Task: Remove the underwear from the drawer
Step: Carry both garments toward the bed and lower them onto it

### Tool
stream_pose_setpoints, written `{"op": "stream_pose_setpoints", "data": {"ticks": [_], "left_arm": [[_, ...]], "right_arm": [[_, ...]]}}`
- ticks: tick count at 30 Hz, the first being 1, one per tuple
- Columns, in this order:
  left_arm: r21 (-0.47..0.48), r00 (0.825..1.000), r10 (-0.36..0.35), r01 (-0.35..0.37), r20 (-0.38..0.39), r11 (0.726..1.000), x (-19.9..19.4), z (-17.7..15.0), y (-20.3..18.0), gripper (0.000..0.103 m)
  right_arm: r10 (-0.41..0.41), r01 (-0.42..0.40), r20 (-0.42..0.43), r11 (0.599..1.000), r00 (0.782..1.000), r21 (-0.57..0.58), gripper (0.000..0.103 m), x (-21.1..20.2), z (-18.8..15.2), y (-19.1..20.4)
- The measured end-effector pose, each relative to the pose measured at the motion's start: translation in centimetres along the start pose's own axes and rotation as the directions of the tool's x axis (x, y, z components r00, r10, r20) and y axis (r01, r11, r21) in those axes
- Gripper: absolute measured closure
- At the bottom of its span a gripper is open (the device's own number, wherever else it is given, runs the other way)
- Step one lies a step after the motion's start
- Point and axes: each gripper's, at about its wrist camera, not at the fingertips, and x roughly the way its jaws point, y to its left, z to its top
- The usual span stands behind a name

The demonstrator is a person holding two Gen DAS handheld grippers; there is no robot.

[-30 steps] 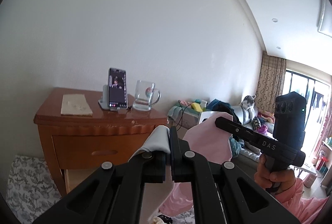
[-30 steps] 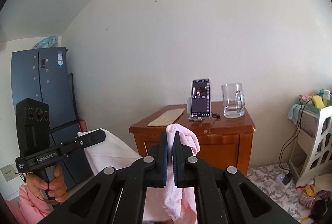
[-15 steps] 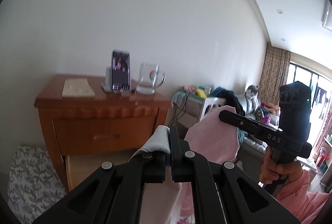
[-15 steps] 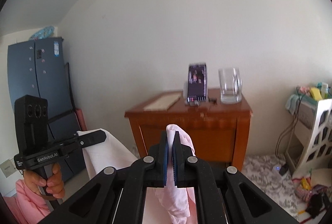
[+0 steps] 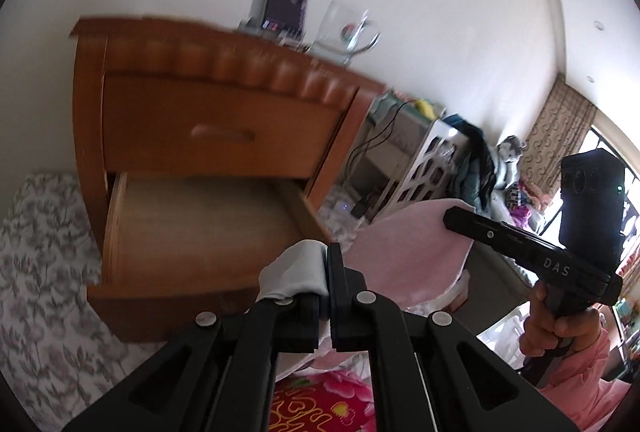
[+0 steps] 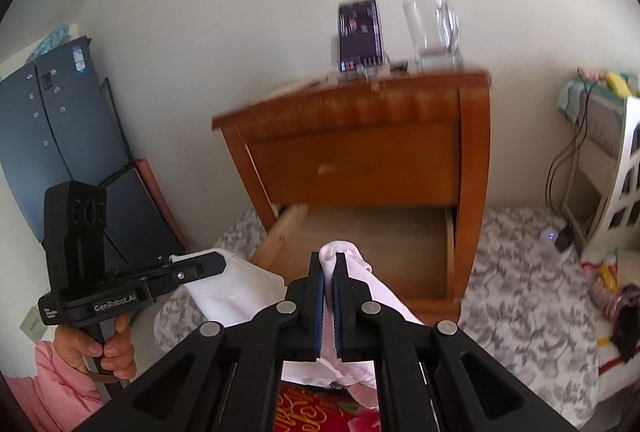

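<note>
The phone (image 6: 359,32) and glass mug (image 6: 434,32) on the nightstand (image 6: 360,136) are blurry. The pink underwear (image 6: 348,272) hangs down behind the right gripper (image 6: 329,264), so its bottom is hidden.

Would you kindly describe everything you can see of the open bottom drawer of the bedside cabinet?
The bottom drawer is pulled well out of the orange-brown wooden cabinet, below a shut upper drawer with a recessed handle. Its sides and floor look like paler, unvarnished wood; its front panel matches the cabinet. What shows of the inside is bare, though the near part is hidden behind the grippers and the pink underwear. It sits level, low over the patterned floor covering.
</note>
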Motion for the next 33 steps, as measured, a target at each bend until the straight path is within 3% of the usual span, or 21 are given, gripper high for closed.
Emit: {"op": "stream_pose_setpoints", "data": {"ticks": [8,15,18,27,33], "left_arm": [[-0.046,0.995,0.063,-0.067,-0.075,0.997,3.0,-2.1,2.2,0.100],[-0.035,0.984,0.146,-0.150,-0.098,0.988,4.6,-3.4,3.5,0.100],[-0.054,0.980,0.146,-0.154,-0.135,0.987,5.7,-4.5,4.2,0.100],[-0.065,0.953,0.176,-0.198,-0.246,0.978,8.2,-8.0,5.7,0.100],[-0.096,0.922,0.198,-0.242,-0.332,0.965,9.6,-10.4,7.6,0.100]], "right_arm": [[-0.040,0.045,-0.137,0.998,0.990,0.040,0.099,4.7,-3.1,-1.8],[-0.050,0.070,-0.205,0.993,0.977,0.093,0.099,7.6,-4.7,-3.4],[-0.041,0.071,-0.239,0.991,0.970,0.116,0.099,9.0,-6.0,-3.8],[-0.037,0.098,-0.355,0.983,0.934,0.154,0.099,12.2,-10.3,-5.0],[-0.056,0.133,-0.425,0.979,0.904,0.154,0.099,13.7,-12.9,-5.4]]}}
